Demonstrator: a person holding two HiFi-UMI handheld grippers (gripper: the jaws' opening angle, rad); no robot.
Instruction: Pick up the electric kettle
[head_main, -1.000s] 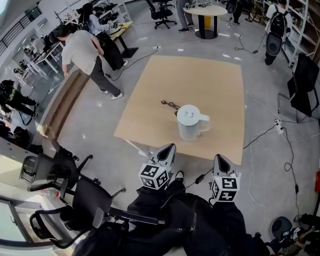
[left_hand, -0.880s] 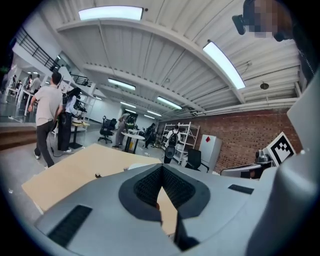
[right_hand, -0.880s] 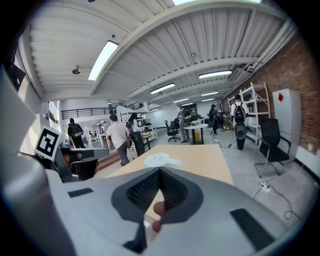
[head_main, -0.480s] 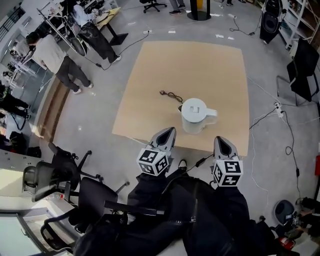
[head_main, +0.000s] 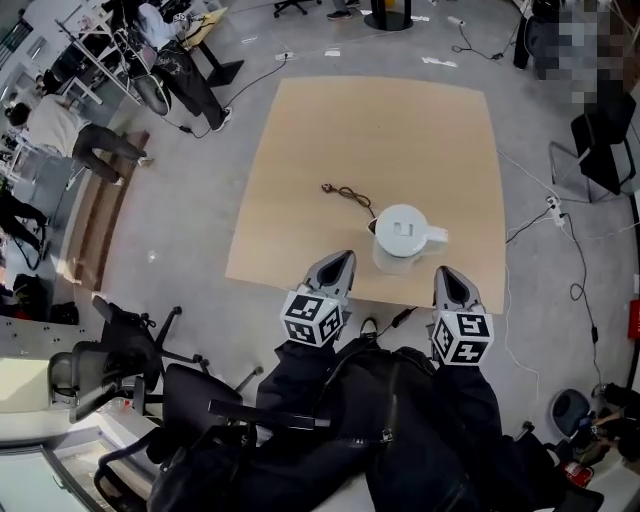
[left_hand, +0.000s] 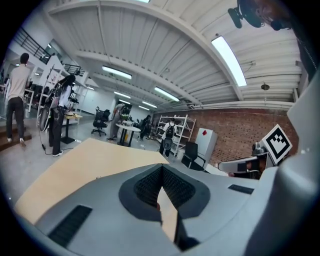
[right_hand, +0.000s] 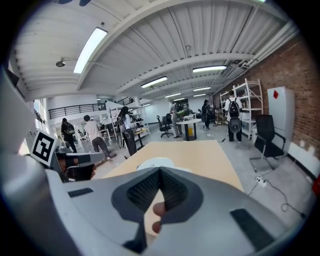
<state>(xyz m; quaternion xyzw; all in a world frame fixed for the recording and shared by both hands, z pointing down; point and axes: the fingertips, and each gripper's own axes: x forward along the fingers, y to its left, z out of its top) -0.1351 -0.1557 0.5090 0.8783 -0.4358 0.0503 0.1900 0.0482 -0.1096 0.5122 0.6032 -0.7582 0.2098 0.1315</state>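
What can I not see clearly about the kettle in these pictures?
- Right gripper view: the right gripper hides the electric kettle below its lid.
- Left gripper view: the electric kettle is outside the picture.
- Head view: the black cord is too small to tell whether it joins the kettle.

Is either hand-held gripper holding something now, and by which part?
Nothing is held. The left hand-held gripper and the right hand-held gripper are both shut and empty; the electric kettle stands apart from them on the table.

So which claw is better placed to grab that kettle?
Right, I'd guess. The kettle has its handle on the side of the right claw and shows ahead in the right gripper view; the left claw looks past it at table.
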